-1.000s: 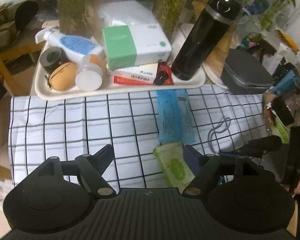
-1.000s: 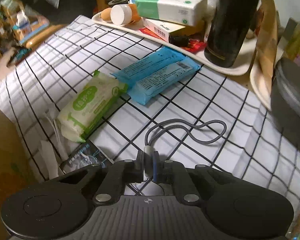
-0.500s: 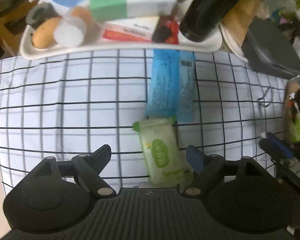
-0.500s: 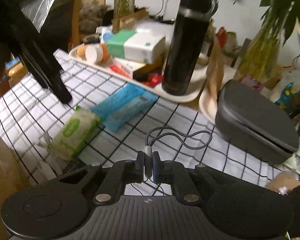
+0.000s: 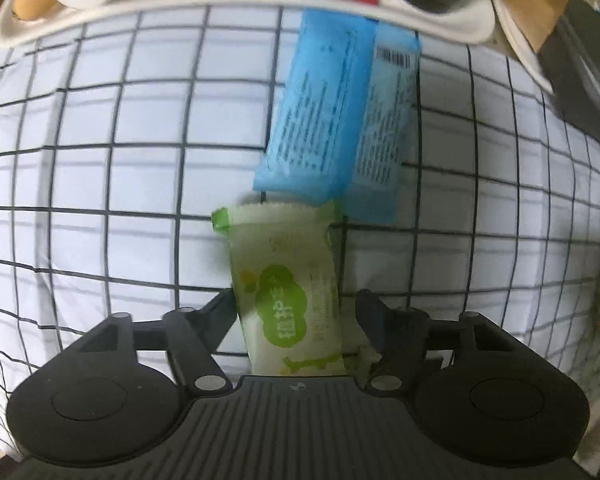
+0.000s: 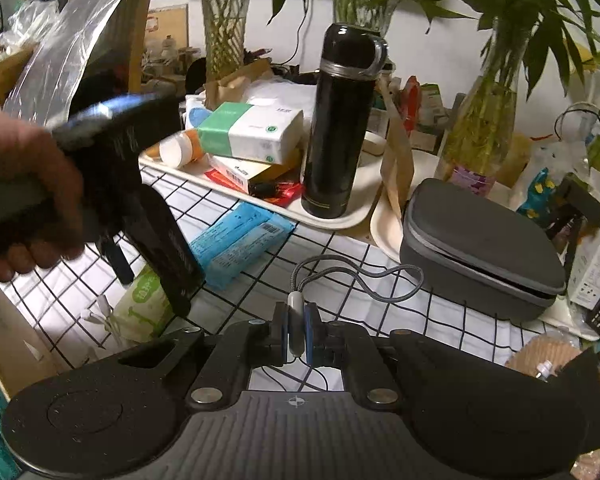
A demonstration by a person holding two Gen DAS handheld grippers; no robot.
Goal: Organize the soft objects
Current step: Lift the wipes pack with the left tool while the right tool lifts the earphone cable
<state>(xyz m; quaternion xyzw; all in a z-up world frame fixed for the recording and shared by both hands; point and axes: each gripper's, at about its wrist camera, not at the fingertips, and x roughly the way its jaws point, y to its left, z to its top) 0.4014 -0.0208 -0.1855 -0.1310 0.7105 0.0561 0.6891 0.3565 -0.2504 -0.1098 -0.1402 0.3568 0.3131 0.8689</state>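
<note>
Left wrist close, straight down on checked cloth (image 5: 100, 152), right wrist oblique, farther, sharing green pack (image 5: 288, 280).

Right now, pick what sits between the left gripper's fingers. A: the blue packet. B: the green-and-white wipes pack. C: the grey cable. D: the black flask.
B: in the left wrist view the green-and-white wipes pack lies between the closing jaws of the left gripper, while the blue packet lies farther ahead on the checked cloth.

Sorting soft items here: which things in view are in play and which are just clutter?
In play: green wipes pack between the closing left gripper; blue pack; grey cord in the shut right gripper.
Clutter: black flask, tray, grey case.
</note>
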